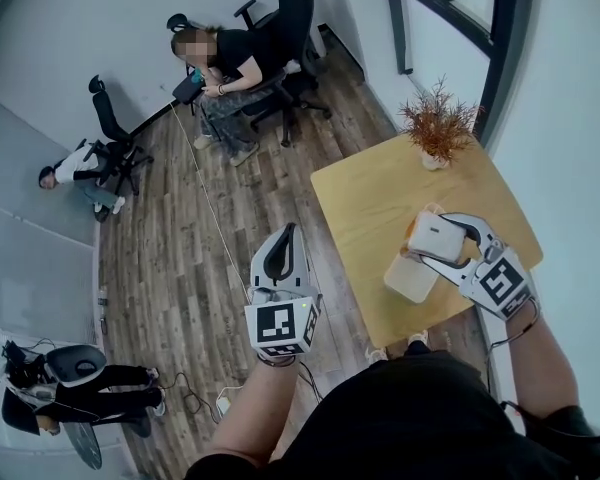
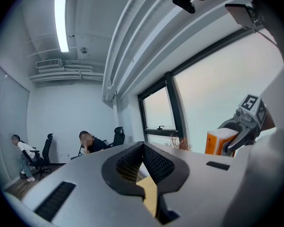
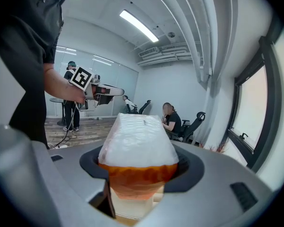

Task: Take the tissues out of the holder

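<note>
Your right gripper is clamped on the tissue pack, held above the holder on the table. Removal looks nearly done (left gripper hangs closed and empty, off the table). Next, carry the pack aside and set it down.
</note>
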Motion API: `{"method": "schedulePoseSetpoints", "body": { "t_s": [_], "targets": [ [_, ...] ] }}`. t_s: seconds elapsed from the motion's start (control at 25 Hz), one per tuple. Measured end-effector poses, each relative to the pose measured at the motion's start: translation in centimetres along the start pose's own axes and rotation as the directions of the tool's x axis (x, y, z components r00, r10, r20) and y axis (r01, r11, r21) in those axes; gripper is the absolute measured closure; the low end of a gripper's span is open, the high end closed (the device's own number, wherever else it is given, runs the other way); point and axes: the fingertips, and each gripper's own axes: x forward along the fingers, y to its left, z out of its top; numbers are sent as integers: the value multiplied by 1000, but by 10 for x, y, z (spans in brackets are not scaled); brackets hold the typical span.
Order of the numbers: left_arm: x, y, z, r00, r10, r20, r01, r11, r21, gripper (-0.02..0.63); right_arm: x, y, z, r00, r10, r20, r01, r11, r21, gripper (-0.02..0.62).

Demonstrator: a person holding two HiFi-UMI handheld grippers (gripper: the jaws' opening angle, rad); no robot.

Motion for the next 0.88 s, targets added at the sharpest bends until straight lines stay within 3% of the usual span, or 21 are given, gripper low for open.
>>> {"method": "schedulePoseSetpoints", "body": {
  "t_s": [0.4, 0.88],
  "targets": [
    [4, 14, 38, 998, 27, 60, -27, 1000, -6, 601, -26, -24, 45, 998, -58, 35, 59, 998, -32, 302],
    [6, 21, 59, 992, 53, 117, -55, 998, 16, 601, -41, -44, 67, 990, -101, 98, 106, 994, -40, 302]
  ]
}}
